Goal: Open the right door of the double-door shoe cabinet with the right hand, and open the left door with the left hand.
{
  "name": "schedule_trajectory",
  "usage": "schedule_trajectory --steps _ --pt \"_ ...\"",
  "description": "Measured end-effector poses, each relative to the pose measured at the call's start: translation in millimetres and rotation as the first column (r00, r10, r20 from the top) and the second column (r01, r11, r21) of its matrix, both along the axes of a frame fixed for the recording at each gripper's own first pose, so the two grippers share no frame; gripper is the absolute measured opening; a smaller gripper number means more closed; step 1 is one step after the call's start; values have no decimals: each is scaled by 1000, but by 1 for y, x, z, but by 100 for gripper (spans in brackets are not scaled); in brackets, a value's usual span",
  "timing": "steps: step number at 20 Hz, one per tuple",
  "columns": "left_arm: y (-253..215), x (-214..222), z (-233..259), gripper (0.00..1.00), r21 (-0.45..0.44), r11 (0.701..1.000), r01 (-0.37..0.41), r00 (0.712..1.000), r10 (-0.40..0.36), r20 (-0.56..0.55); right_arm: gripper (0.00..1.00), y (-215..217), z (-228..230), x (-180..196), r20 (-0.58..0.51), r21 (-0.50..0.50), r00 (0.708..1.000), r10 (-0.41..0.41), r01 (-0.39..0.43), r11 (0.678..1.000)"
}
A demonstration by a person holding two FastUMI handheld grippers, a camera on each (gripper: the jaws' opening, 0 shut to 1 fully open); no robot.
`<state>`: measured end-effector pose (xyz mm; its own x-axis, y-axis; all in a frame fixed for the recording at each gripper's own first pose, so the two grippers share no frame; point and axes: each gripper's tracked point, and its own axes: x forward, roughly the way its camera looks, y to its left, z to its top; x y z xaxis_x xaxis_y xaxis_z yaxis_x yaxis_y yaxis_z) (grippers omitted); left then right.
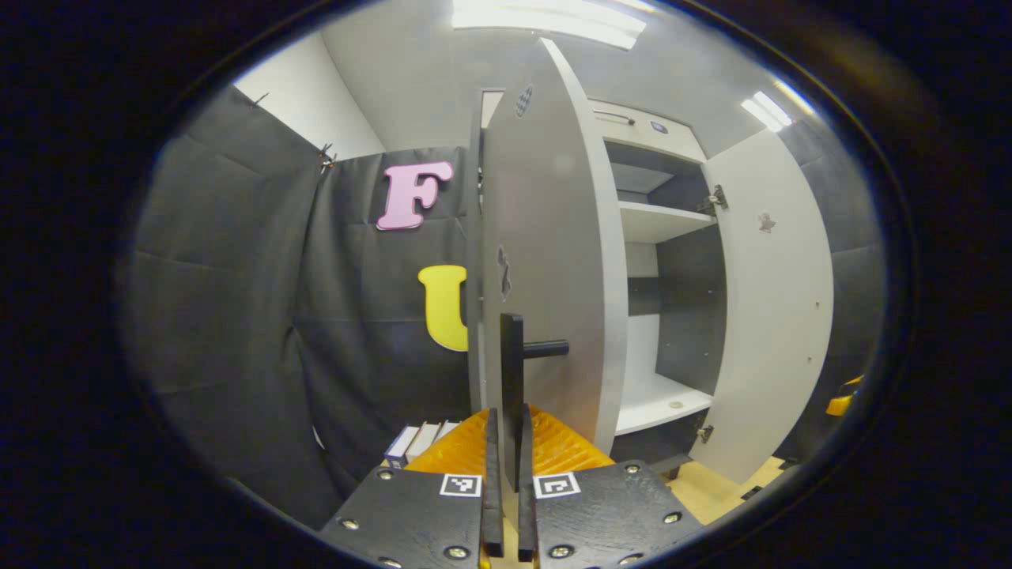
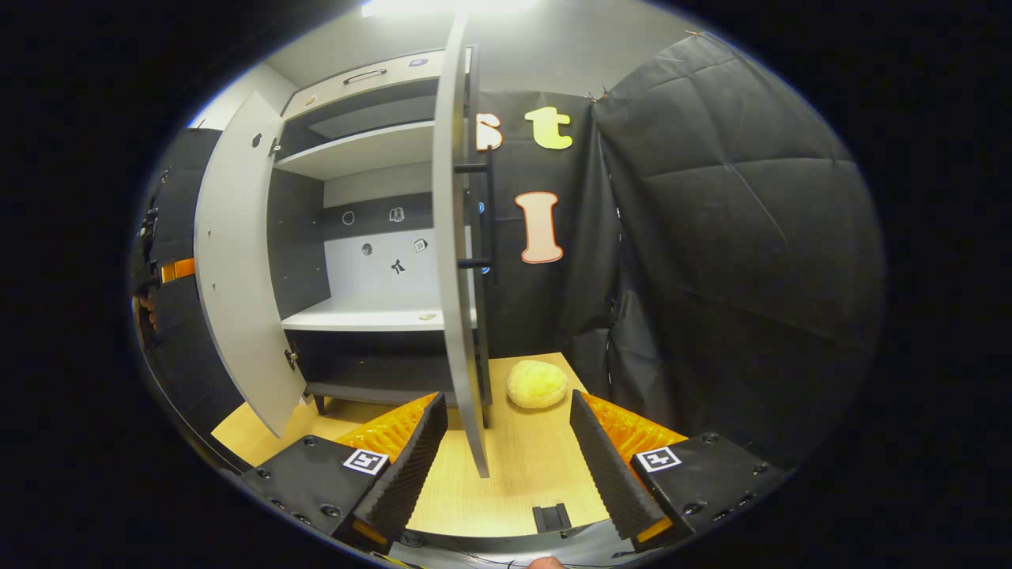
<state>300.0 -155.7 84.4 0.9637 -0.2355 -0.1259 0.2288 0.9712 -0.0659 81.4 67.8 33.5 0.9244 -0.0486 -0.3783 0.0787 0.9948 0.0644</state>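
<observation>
In the left gripper view, the left gripper [image 1: 506, 482] at bottom centre has its jaws clenched on the dark bar handle [image 1: 512, 379] of the left door [image 1: 553, 261], which stands swung out, edge-on, in the middle of the frame; the right door [image 1: 771, 308] hangs wide open at right, the shoe cabinet [image 1: 660, 221] shelves bare between them. Pulling further could strain the hinges, or the handle could slip from the narrow grip.

In the right gripper view, the right gripper [image 2: 506, 442] at the bottom is released, jaws wide apart, straddling the right door's lower edge without touching it; a sideways drift could knock the door, or nudge the yellow sponge-like lump [image 2: 537, 384] just beyond. Small stickers on the back panel [image 2: 379, 269] are probably pictograms; too small to read.
</observation>
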Motion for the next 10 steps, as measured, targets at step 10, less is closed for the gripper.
schedule_trajectory --steps 10 --pt "2 -3 1 3 5 1000 11 1000 -11 18 98 72 35 -8 65 32 997 40 -42 999"
